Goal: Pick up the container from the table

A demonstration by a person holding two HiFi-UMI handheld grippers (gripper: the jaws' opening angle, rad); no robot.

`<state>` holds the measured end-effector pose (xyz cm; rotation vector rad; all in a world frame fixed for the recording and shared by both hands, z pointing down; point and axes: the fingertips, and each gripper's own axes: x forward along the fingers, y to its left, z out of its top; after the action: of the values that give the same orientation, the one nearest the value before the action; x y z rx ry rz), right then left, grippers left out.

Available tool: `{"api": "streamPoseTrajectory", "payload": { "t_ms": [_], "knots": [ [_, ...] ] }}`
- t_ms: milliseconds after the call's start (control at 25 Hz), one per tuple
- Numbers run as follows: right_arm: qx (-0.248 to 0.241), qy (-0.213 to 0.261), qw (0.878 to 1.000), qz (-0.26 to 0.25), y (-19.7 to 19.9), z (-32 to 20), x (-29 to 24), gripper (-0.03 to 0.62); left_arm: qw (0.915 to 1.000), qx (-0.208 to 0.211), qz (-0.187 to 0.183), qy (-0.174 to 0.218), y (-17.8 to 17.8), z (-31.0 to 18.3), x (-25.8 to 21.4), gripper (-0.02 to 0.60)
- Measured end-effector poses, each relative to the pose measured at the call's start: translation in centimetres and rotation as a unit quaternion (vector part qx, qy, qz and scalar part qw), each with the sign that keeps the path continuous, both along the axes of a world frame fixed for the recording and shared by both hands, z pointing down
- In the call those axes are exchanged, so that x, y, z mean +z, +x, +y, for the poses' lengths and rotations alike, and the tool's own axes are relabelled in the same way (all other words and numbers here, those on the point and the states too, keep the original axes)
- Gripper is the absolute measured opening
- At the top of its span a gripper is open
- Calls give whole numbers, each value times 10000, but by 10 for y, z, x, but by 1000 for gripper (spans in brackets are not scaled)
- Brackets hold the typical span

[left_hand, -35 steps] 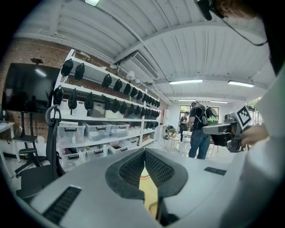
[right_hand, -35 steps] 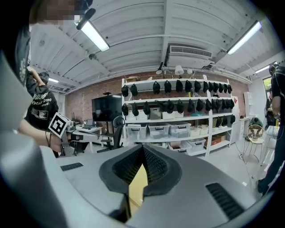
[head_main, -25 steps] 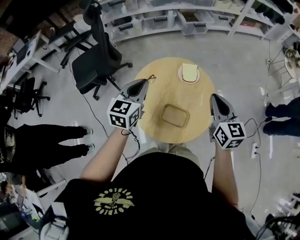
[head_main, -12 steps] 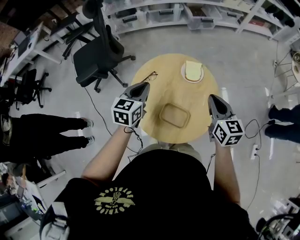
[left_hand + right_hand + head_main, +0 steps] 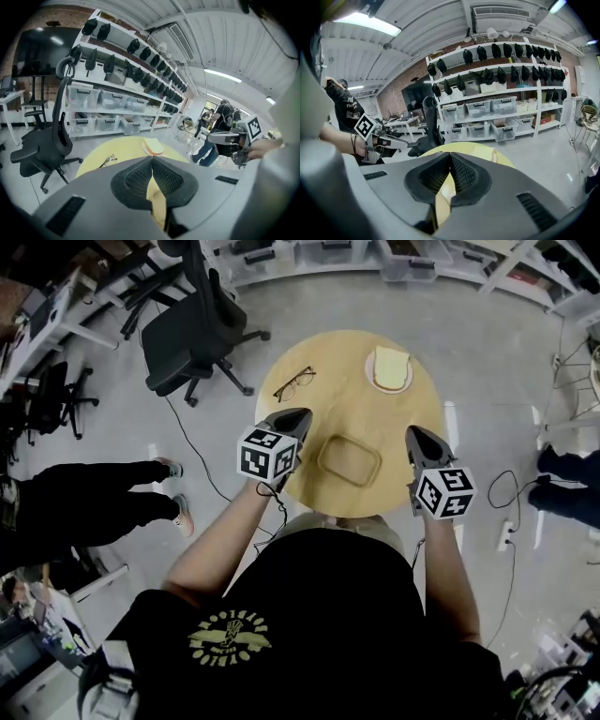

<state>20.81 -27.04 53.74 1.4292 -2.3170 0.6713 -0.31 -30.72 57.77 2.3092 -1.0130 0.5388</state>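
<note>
A shallow tan rectangular container (image 5: 350,460) lies near the front of the round wooden table (image 5: 342,371). My left gripper (image 5: 302,414) hovers just left of it, shut and empty, tips over the table's left edge. My right gripper (image 5: 412,433) hangs to the container's right at the table's right edge, also shut with nothing held. In the left gripper view the jaws (image 5: 152,158) meet, with the table (image 5: 126,145) beyond. The right gripper view shows closed jaws (image 5: 450,154) over the table (image 5: 487,152), and the left gripper (image 5: 382,139) across it.
A pair of glasses (image 5: 293,383) lies at the table's back left, and a plate with a slice of bread (image 5: 389,367) at the back right. A black office chair (image 5: 192,334) stands to the left. A person's legs (image 5: 84,507) are at the left; shelves with bins line the back.
Both grippers have come down and closer to the table, now flanking the container on either side. The jaws stayed shut.
</note>
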Motion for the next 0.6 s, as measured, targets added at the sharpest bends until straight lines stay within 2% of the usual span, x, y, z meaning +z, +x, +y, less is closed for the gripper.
{"api": "streamPoseTrajectory", "payload": {
  "t_ms": [240, 360, 600],
  "knots": [
    [-7, -451, 9990, 17, 0, 3, 41, 18, 9979, 422, -171, -460, 13, 14, 40, 18],
    [-57, -726, 9973, 22, -4, 10, 63, 43, 9955, 575, -299, -697, 15, 22, 61, 18],
    [9, -1223, 9925, -78, -8, 23, 107, 71, 9925, 691, -504, -871, 14, 27, 91, 18]
  ]
}}
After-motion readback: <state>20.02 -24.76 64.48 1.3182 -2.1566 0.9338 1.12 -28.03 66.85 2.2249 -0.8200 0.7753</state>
